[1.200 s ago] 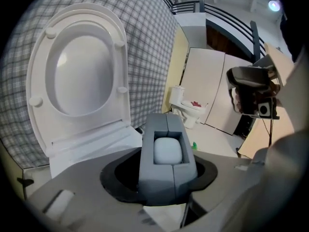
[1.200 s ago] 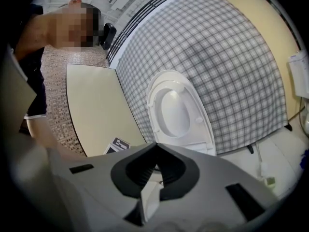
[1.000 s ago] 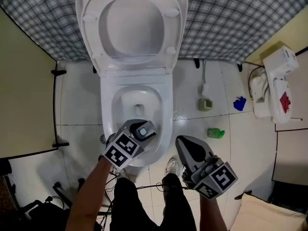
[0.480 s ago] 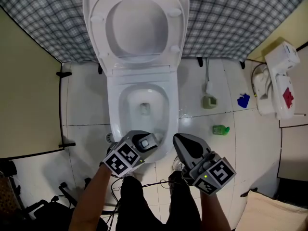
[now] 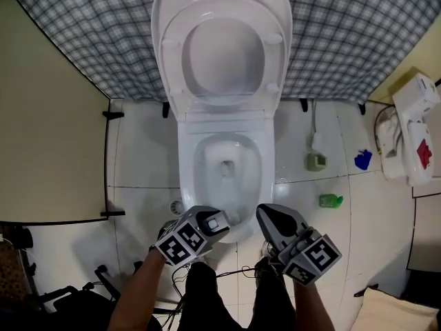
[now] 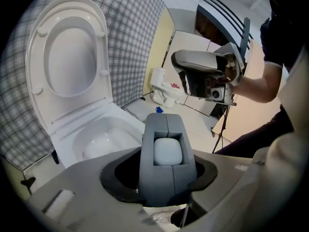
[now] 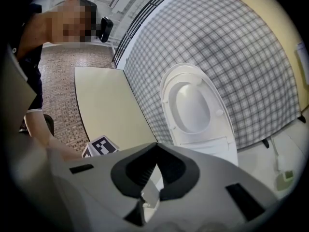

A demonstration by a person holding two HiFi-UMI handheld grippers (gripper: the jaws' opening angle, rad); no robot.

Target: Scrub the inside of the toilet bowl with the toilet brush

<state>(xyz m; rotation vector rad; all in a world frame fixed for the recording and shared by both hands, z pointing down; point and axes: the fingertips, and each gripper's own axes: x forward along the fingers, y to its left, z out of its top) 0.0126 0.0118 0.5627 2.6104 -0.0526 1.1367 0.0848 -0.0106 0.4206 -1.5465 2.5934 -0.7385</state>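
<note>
Toilet brush (image 5: pixel 315 143): nobody's got it yet. It's parked in its little holder on the floor tiles, right of the toilet and near the wall.
Left gripper (image 5: pixel 212 221): jaws pressed together, nothing in them, hanging over the front rim.
Right gripper (image 5: pixel 270 216): same deal, tips meeting, empty, just beside the left one.
Toilet bowl (image 5: pixel 189 178): right under the grippers, seat and lid (image 5: pixel 224 54) flipped up, so the inside is wide open for scrubbing.
How the brush should handle: my guess is light plastic with a stiff thin handle and springy bristles that'll drip.
Where to grab: high on the handle, well above the holder. It looks smooth, so it could twist in the jaws, and the holder might come up with it.
Writing: nothing readable. Only square markers on the gripper cubes and a red mark on the white box (image 5: pixel 413 133) off to the right. Green bottle-ish thing (image 5: pixel 331 200) is too small to read.
</note>
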